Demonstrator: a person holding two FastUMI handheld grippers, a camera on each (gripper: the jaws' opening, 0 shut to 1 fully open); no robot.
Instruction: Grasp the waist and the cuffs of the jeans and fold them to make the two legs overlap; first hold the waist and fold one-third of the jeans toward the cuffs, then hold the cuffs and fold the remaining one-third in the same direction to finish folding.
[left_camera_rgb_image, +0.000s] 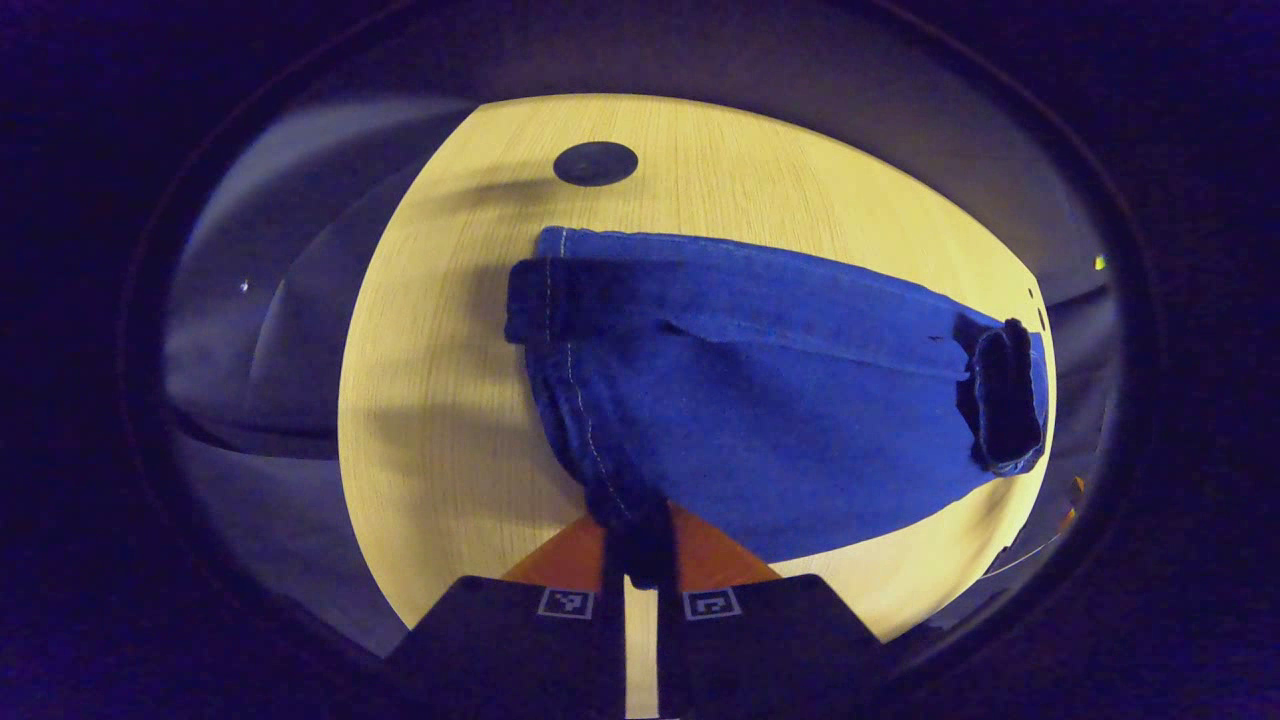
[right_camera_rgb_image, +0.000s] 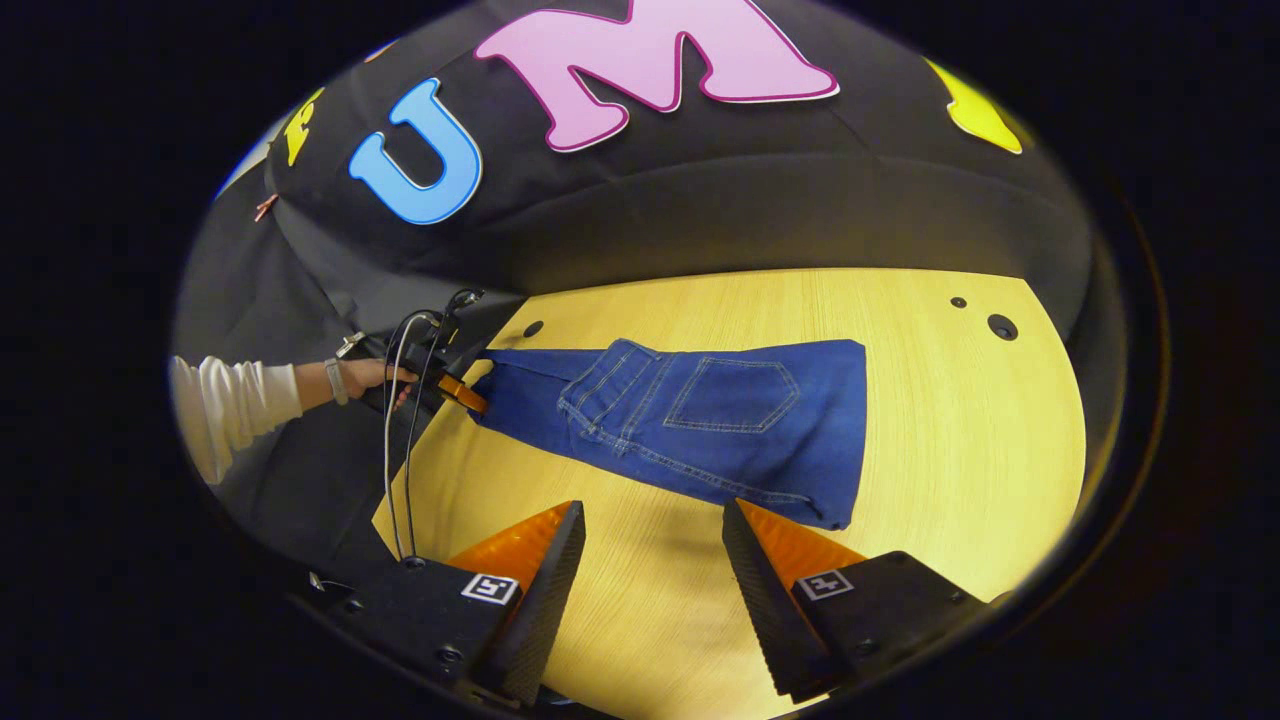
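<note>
The blue jeans (left_camera_rgb_image: 780, 420) lie folded on the wooden table (left_camera_rgb_image: 440, 400). My left gripper (left_camera_rgb_image: 640, 560) is shut on a seamed edge of the denim, and the cloth rises from the table into its jaws. In the right gripper view the jeans (right_camera_rgb_image: 700, 420) lie flat with a back pocket facing up. Their narrow left end is pinched by the left gripper (right_camera_rgb_image: 462, 392), which a hand (right_camera_rgb_image: 365, 378) in a white sleeve holds. My right gripper (right_camera_rgb_image: 655, 545) is open just above the table, short of the jeans' near edge, with only bare wood between its fingers.
A dark round cap (left_camera_rgb_image: 595, 163) sits in the tabletop beyond the jeans, and similar caps (right_camera_rgb_image: 1002, 326) lie at the table's (right_camera_rgb_image: 950, 450) far right corner. Cables (right_camera_rgb_image: 400, 450) hang from the left gripper down past the table's left edge.
</note>
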